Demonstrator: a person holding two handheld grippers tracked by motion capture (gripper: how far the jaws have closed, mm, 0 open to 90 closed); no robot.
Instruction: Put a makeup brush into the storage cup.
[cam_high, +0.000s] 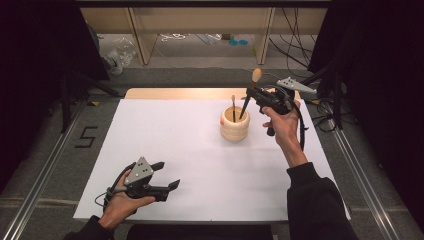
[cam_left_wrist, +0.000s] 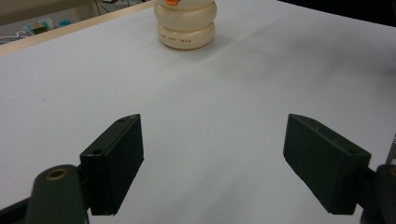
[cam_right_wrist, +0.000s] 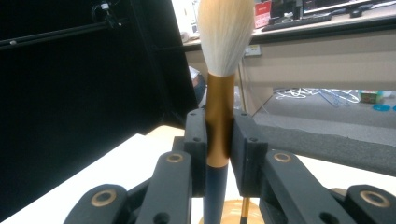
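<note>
A cream ribbed holder cup (cam_high: 235, 124) stands on the white table mat (cam_high: 165, 145), right of the middle. A thin brush (cam_high: 233, 106) leans inside it. My right gripper (cam_high: 254, 92) hovers just above and right of the cup, shut on a large makeup brush (cam_right_wrist: 220, 70) with a gold ferrule, dark handle and white bristles pointing up. The handle's lower end dips into the cup (cam_right_wrist: 233, 212). My left gripper (cam_high: 167, 175) rests near the mat's front left, open, nothing between its pads (cam_left_wrist: 116, 163). The cup (cam_left_wrist: 186, 23) sits far ahead of it.
A wooden table edge (cam_high: 165, 93) runs behind the mat. Metal rails (cam_high: 45, 170) flank the table on both sides. Cables and small items lie on the floor beyond. A black stand (cam_right_wrist: 56, 35) is at the left in the right gripper view.
</note>
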